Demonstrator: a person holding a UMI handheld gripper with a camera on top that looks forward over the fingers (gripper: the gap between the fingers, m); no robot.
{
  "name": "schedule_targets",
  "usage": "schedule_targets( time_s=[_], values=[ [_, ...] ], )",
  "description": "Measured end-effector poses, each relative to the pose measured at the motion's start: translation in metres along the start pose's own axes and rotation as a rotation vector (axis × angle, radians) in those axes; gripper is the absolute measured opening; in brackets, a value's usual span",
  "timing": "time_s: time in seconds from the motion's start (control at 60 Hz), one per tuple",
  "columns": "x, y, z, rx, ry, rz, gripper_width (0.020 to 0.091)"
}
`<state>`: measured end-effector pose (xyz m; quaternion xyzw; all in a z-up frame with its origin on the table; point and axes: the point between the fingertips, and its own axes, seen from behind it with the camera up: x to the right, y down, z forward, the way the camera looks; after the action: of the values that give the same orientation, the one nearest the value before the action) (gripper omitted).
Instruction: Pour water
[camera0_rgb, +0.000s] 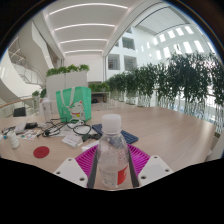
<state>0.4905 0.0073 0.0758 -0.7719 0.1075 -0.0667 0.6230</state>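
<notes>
Atrium tabletop (160, 125), jaws clamping clear water bottle (113, 155), red-patch label unreadable

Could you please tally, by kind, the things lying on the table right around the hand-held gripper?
Clear water bottle with white cap, between the hand-held gripper fingers: 1
Red round lid: 1
Blue flat item: 1
Tangle of black cables: 1
Total: 4

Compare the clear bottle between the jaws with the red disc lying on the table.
The bottle stands upright between the gripper's pink pads; the red disc lies flat on the table, off to the side. The bottle is clear with a white cap and a red label; the disc is solid red. The bottle looks far larger, being closer. Both show red.
</notes>
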Motion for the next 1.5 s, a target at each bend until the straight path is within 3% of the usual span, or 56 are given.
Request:
schedule_targets(
  time_s=[0.1, 0.233, 0.333, 0.5, 0.65, 0.833, 1.0, 1.167, 1.5],
  values=[
    [0.001, -0.001, 0.003, 0.024, 0.035, -0.015, 0.0425],
    [0.000, 0.003, 0.006, -0.027, 0.065, 0.008, 0.0325],
    [-0.014, -0.002, 0.003, -0.088, 0.043, 0.036, 0.0325],
    [-0.092, -0.116, -0.010, 0.004, -0.038, -0.194, 0.0324],
    [-0.229, -0.185, 0.001, 0.076, -0.107, -0.729, 0.0323],
    [-0.385, -0.164, 0.021, 0.180, -0.121, -1.492, 0.0323],
    [-0.456, -0.119, 0.032, 0.282, -0.112, -2.089, 0.0323],
    [-0.471, -0.113, 0.042, 0.281, -0.015, -2.443, 0.0322],
    [-0.477, -0.111, 0.045, 0.267, -0.115, -2.318, 0.0323]
  ],
)
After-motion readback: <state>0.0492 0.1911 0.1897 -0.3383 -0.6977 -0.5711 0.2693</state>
